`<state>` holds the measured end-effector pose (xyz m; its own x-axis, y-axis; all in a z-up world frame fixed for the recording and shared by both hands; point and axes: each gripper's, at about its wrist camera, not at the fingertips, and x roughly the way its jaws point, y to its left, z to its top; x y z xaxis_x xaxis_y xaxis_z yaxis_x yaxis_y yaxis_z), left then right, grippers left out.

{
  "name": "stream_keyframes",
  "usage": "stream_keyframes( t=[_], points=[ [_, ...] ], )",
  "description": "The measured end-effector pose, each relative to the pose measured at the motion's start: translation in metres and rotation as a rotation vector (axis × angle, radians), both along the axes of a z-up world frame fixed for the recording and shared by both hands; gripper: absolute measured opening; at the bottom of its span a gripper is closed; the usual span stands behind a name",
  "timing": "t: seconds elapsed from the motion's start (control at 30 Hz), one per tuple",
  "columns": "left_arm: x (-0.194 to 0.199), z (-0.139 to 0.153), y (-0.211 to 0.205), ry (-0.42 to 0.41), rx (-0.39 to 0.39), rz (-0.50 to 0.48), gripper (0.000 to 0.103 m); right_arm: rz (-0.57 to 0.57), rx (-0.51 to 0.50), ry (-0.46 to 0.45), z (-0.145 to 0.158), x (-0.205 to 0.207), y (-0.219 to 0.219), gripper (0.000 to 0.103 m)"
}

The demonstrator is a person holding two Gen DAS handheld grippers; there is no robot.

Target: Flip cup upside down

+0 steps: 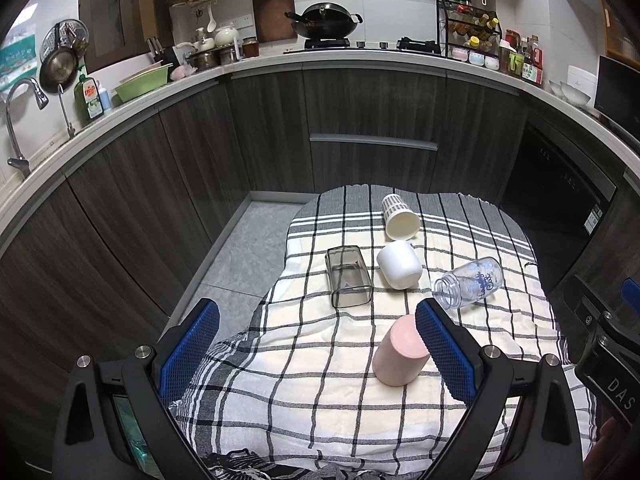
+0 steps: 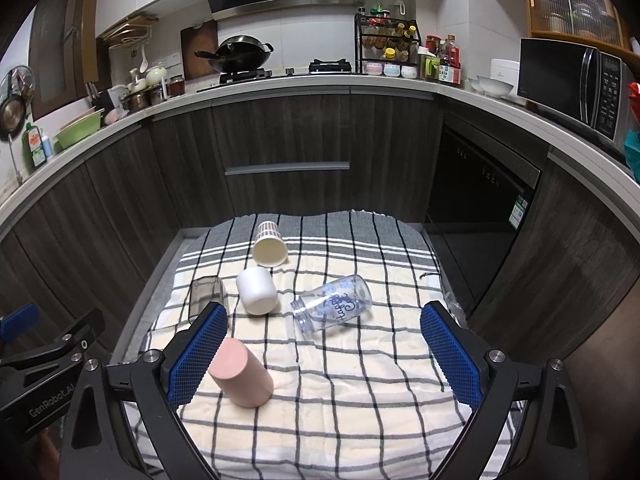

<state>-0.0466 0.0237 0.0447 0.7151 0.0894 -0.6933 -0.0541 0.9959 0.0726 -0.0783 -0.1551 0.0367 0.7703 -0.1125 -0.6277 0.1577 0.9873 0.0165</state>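
pink cup (image 1: 400, 354) (image 2: 241, 373) is already mouth-down on the checked cloth (image 1: 320, 400) (image 2: 340, 400), nearest of the bunch, plain matte, flat base on top.

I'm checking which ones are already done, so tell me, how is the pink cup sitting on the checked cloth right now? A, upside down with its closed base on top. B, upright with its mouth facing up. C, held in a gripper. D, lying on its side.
A: the pink cup stands mouth-down on the checked cloth, its closed flat base facing up, and both grippers are open and apart from it.
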Motion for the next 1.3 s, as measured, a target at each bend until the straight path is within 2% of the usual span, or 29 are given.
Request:
stream_keyframes(
  t=[1.3],
  points=[
    [-0.001, -0.0066, 0.0008, 0.019, -0.005, -0.005, 0.1, 0.004, 0.003, 0.01, -0.0058, 0.0011, 0.0023, 0.097]
  ],
)
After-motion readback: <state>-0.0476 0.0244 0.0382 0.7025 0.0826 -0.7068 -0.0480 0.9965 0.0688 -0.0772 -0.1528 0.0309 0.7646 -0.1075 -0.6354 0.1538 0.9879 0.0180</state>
